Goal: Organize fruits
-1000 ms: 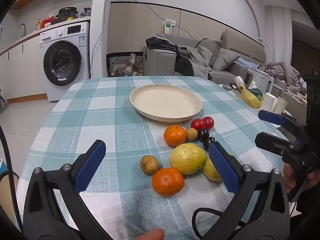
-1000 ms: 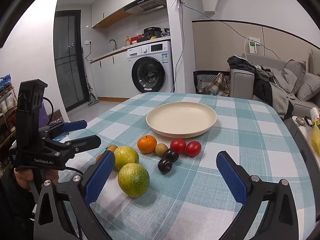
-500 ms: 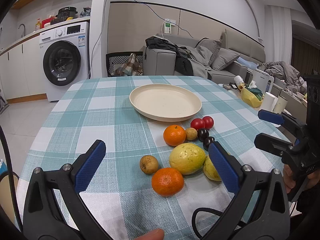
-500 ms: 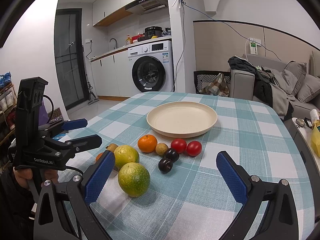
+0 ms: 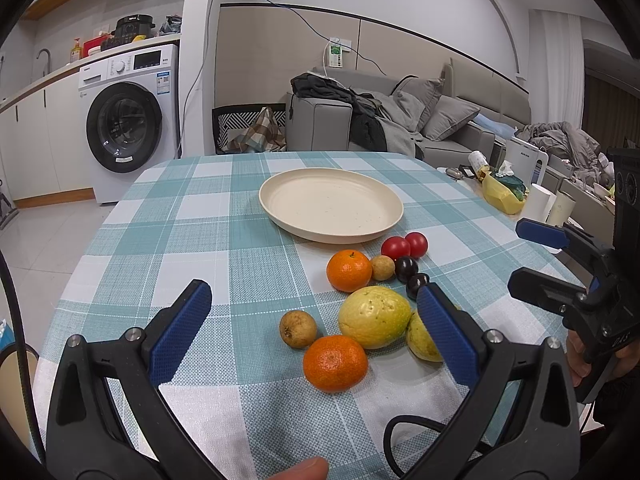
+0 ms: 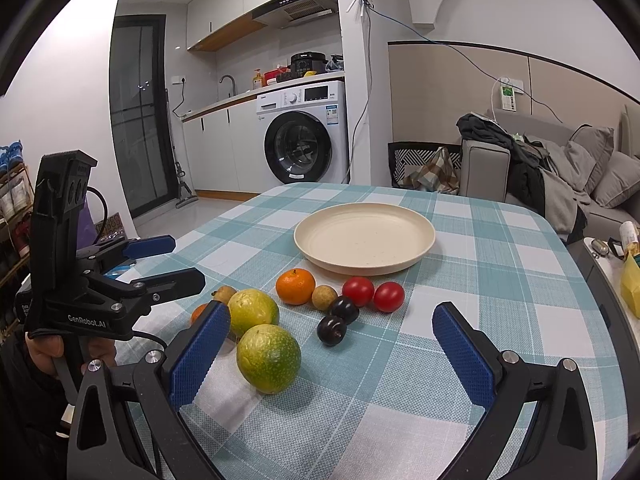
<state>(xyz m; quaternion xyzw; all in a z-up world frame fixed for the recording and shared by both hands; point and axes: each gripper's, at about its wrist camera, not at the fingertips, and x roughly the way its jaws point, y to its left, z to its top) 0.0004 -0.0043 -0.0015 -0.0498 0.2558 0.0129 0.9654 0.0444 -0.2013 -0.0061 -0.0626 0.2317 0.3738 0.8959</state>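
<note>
- The left gripper (image 5: 316,324) has a black frame, blue textured finger pads (image 5: 180,334) and silver screws.
- A black cable (image 5: 416,432) loops beneath it.
- The right gripper (image 6: 332,354) is built alike.
- White "GenRobot.AI" lettering marks the left gripper's black body in the right wrist view.

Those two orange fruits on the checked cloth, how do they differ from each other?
The far orange lies close to the plate, touching a small brown fruit; the near orange sits closest to the left gripper, beside the yellow-green fruit. The far orange shows its stem end on top; the near orange shows a plain dimple. Both are round, bright orange and lie loose on the cloth.
</note>
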